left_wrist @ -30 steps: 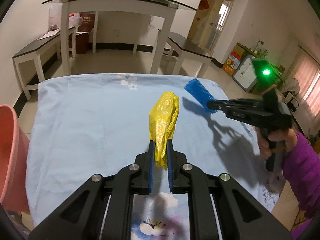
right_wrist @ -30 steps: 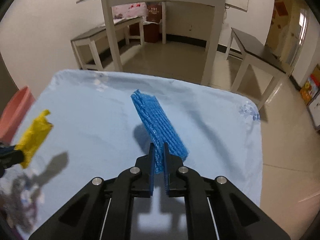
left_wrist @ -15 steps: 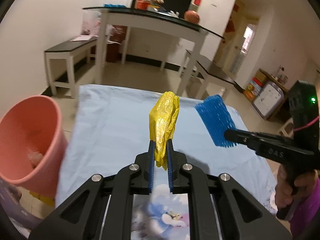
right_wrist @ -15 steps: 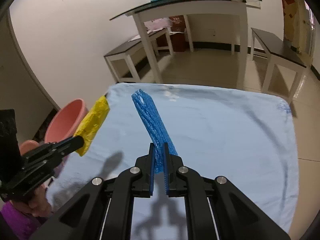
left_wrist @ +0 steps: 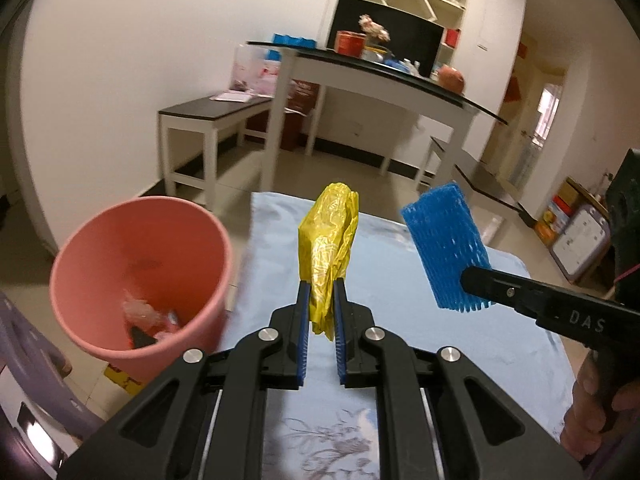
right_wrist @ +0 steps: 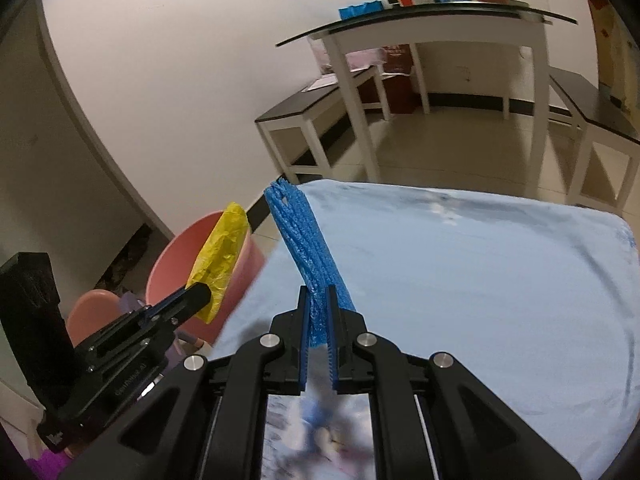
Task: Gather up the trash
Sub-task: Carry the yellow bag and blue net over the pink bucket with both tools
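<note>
My left gripper is shut on a crumpled yellow plastic bag and holds it up above the left part of the blue-clothed table. The bag also shows in the right wrist view. My right gripper is shut on a blue foam net sleeve, held above the table; it shows to the right in the left wrist view. A pink trash bucket stands on the floor left of the table with some trash in its bottom.
A purple plastic stool stands beside the bucket. Beyond the table are a white table with a dark glass top and two dark-topped benches. The table's left edge lies close to the bucket.
Both grippers have swung left with their loads. The pink bucket has come further into view and now sits just left of the yellow bag.
</note>
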Motion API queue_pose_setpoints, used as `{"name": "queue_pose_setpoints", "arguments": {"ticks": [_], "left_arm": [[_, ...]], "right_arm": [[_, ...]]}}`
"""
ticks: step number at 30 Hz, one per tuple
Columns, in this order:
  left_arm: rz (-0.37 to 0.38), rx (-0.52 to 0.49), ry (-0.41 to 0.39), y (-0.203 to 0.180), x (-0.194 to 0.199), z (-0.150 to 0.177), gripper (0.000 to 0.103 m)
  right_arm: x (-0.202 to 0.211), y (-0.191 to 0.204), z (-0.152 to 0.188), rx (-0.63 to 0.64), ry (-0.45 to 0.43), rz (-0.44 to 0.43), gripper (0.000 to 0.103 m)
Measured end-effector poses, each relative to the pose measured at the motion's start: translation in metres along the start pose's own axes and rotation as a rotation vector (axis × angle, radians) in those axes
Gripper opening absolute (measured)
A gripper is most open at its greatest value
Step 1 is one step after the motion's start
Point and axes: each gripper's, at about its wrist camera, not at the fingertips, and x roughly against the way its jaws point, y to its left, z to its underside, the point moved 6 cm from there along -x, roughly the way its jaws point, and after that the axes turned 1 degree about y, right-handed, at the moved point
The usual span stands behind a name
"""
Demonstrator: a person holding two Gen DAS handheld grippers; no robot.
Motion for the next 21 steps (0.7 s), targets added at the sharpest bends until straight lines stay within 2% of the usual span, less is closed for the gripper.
{"name": "queue_pose_setpoints", "arguments": {"ticks": [16,21], "left_arm": [[-0.174,0.118,-0.067,0.088,0.024,-0.011,0.011],[-0.220,0.163,-0.068,0.112,0.026,-0.011,0.011]], "right_arm": [[-0.055,0.093,-0.018,0.059,0.041,-0.107,0.007],[-0.076,0.116,-0.021,0.085,0.052,-0.111,0.007]]}}
